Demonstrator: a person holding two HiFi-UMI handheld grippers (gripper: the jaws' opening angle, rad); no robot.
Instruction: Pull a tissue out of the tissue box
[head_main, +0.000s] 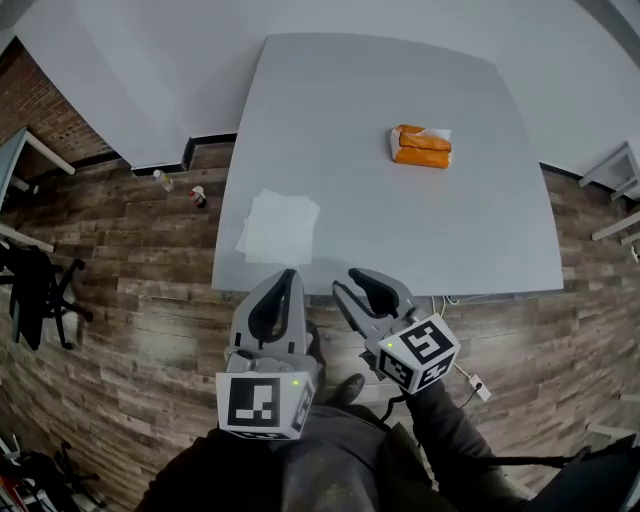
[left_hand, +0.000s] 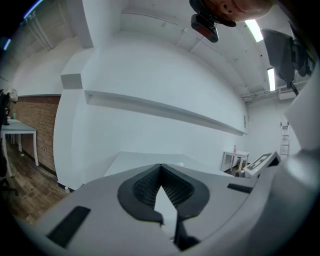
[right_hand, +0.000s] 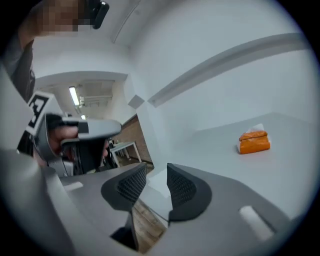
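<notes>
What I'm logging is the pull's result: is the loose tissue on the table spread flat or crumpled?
Spread flat: the tissue lies as a square sheet on the table, apart from the pack.

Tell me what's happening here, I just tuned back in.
A person holds a claw in each hand, both short of the table. The left claw is shut, the right claw open; both are empty. One tissue lies flat on the table's near corner; the orange tissue pack sits farther back.
</notes>
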